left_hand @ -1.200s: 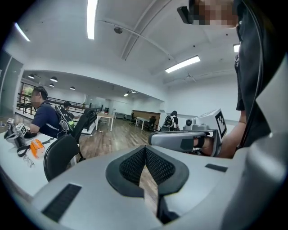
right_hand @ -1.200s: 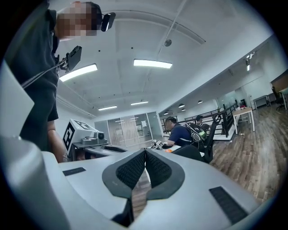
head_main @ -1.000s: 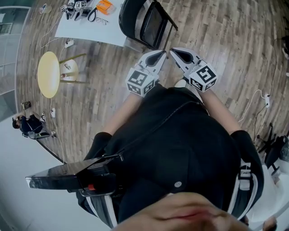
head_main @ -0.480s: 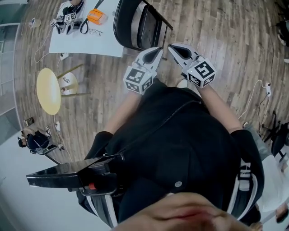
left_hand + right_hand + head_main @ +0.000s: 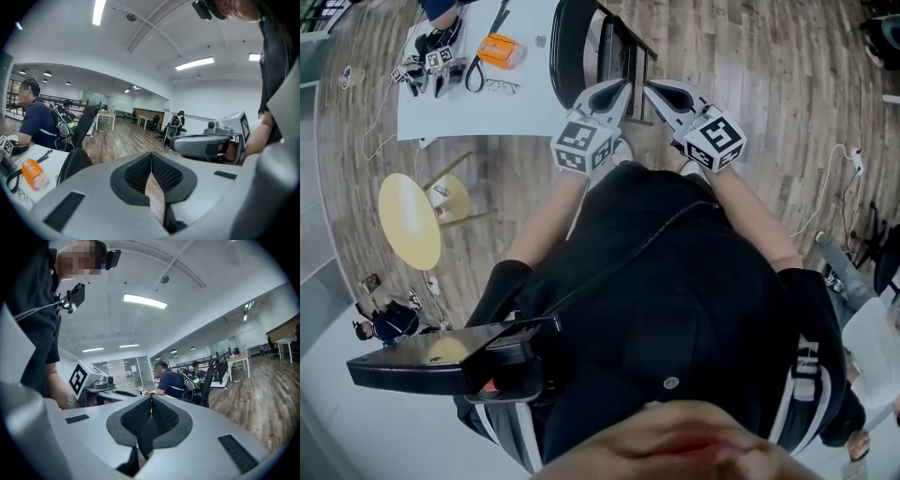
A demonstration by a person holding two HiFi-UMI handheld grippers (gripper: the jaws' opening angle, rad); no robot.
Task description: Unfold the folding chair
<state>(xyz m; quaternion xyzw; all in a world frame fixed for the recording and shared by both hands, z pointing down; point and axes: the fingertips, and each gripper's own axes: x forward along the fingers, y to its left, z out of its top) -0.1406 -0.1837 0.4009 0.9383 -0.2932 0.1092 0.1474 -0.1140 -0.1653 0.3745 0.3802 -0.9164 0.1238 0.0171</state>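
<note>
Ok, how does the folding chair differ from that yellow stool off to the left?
The folding chair is black with a dark frame. The stool has a round yellow top on pale wooden legs. The chair looks folded flat, just ahead of the left gripper and right gripper, beside the white table. The stool stands apart, well to the left. Both rest on the wooden floor, and neither is held.
</note>
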